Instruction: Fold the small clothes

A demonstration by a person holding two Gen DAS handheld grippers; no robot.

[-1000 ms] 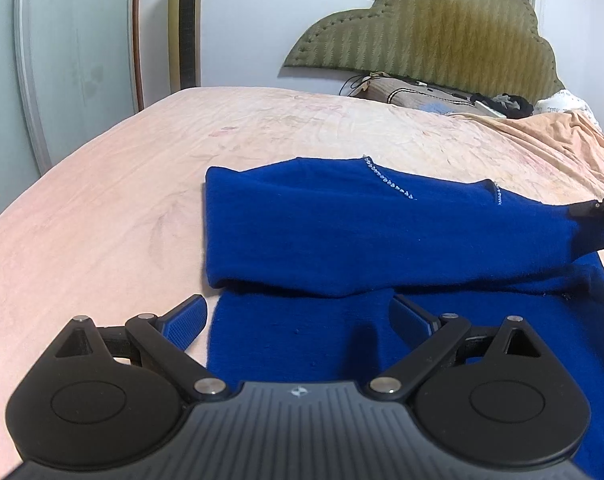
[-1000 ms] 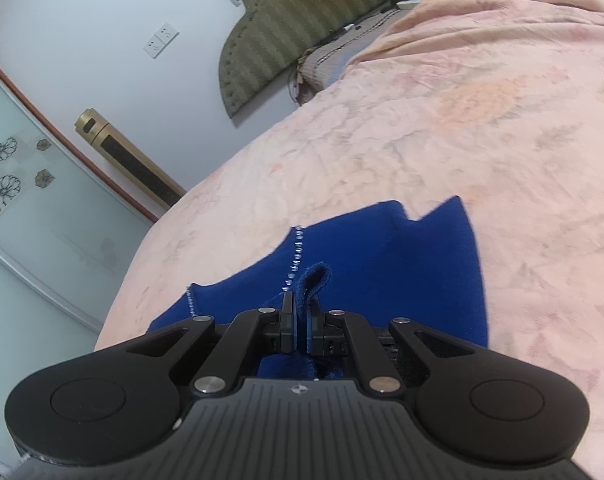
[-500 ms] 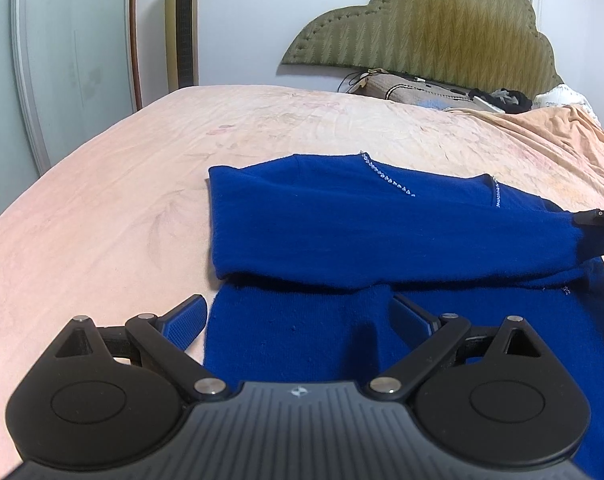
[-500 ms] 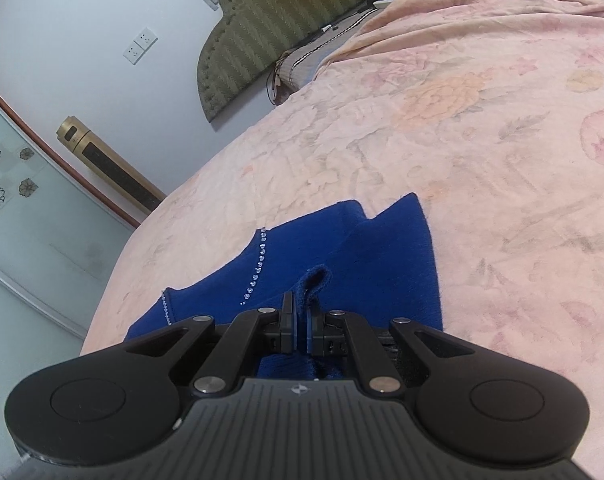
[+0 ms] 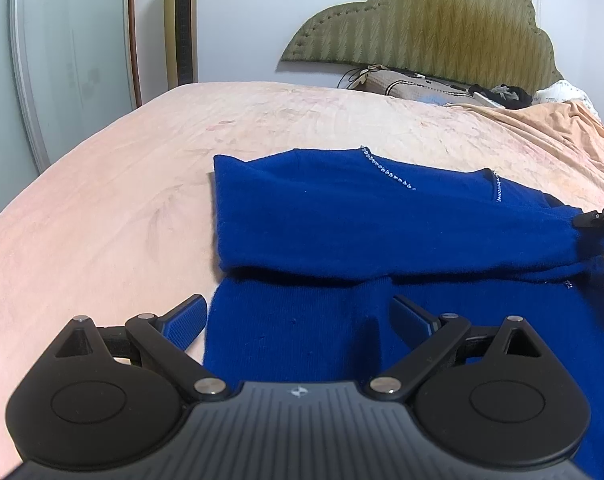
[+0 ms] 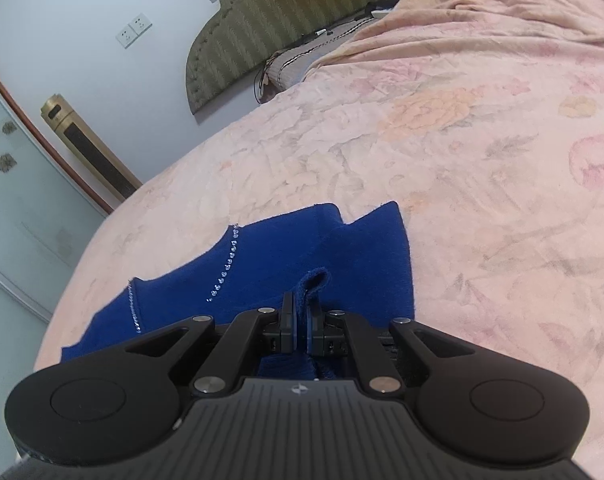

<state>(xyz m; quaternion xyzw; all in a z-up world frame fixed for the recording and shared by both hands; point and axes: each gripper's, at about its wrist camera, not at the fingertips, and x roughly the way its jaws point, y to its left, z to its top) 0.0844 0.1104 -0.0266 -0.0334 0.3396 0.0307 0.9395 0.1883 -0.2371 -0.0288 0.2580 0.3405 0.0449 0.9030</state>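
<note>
Shifted since a second ago: the folded upper layer of the blue sweater (image 5: pixel 381 224), drawn slightly flatter and further across; in the right wrist view the bed is seen from a changed angle, the pinched fabric unchanged.

Item, left: pink floral bedspread (image 5: pixel 114 184), bare on that side, bearing the sweater near its middle.

Item, left gripper (image 5: pixel 298 316): released, jaws spread wide, held over the sweater's near lower panel; one blue pad (image 5: pixel 186 320) stands just off the garment's left edge, the other over the cloth. Nothing is grasped.

Item, sweater: long axis laid left to right across the left wrist view, a rhinestone trim (image 5: pixel 389 172) on the folded layer.

Item, right gripper (image 6: pixel 300 320): clenched on a raised tab of the sweater's fabric (image 6: pixel 311 284), at the garment's right end.

Relation governing the next move, as judged: the fold is carried by the right gripper alone; the left gripper is nearer the unfolded lower panel and its left edge.
</note>
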